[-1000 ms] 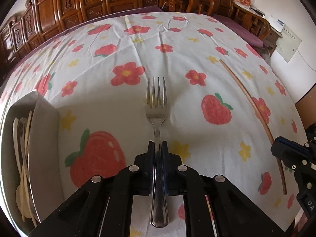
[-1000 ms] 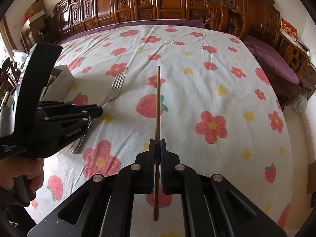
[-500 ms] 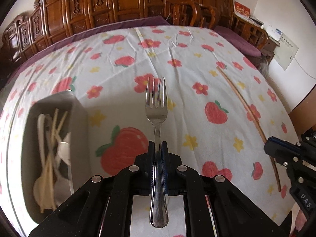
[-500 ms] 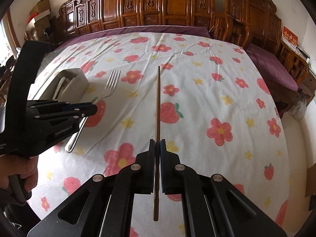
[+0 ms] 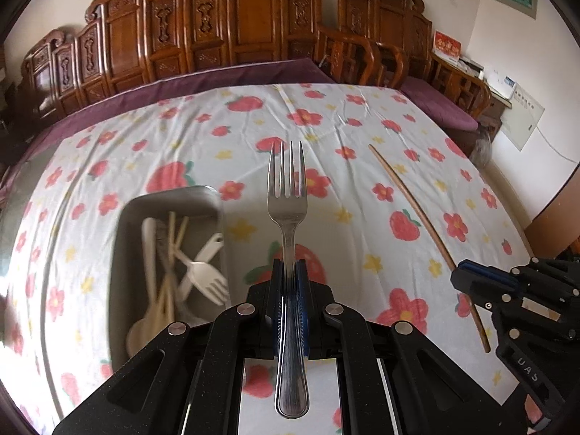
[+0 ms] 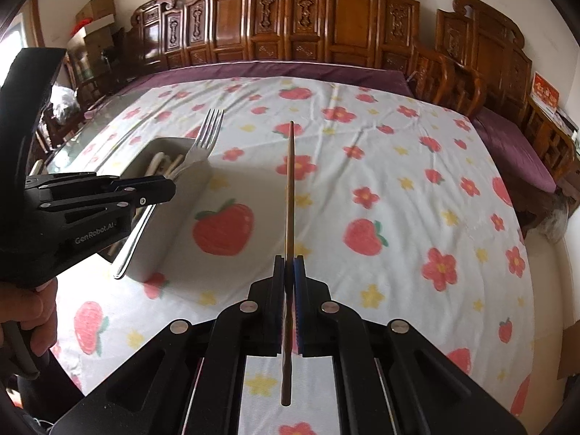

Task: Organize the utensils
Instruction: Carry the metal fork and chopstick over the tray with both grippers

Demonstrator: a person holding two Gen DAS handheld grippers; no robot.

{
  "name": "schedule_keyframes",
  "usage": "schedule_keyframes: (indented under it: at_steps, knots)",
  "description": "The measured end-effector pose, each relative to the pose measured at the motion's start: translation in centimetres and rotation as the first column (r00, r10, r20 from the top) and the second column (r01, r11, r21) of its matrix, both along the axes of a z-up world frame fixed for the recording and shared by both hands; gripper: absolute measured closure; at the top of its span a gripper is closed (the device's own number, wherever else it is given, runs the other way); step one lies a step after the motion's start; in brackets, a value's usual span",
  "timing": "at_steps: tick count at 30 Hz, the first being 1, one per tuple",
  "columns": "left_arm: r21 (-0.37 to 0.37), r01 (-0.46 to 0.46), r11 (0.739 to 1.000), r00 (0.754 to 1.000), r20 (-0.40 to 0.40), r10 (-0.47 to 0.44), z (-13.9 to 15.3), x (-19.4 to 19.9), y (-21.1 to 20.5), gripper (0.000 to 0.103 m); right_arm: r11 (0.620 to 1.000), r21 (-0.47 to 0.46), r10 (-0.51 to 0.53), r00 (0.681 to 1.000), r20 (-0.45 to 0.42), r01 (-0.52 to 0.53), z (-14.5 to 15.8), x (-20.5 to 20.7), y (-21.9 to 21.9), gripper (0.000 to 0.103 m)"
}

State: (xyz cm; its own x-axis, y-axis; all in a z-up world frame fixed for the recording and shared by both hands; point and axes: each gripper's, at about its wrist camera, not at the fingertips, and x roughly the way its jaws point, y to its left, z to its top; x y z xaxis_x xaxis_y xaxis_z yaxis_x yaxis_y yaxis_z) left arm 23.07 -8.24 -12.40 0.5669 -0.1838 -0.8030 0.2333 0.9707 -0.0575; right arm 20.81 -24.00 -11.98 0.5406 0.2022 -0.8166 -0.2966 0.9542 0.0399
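The left gripper (image 5: 289, 272) is clamping a metal fork (image 5: 287, 217), tines pointing to twelve o'clock. At nine o'clock, a grey tray (image 5: 174, 197) is holding pale utensils. At three o'clock, the right gripper (image 5: 471, 277) is gripping a wooden chopstick (image 5: 409, 203).

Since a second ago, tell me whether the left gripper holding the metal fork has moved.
Yes. The left gripper with the metal fork has lifted and shifted toward the grey utensil tray, which now lies just left of its jaws.
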Motion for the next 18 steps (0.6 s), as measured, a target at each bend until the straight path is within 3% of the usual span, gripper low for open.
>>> schedule_keyframes:
  at_steps: [18]
  knots:
    - [0.010, -0.074, 0.997, 0.997, -0.014, 0.074, -0.5, -0.3, 7.8, 0.096, 0.993, 0.013, 0.116, 0.993, -0.004, -0.116, 0.6, -0.1, 8.2, 0.097]
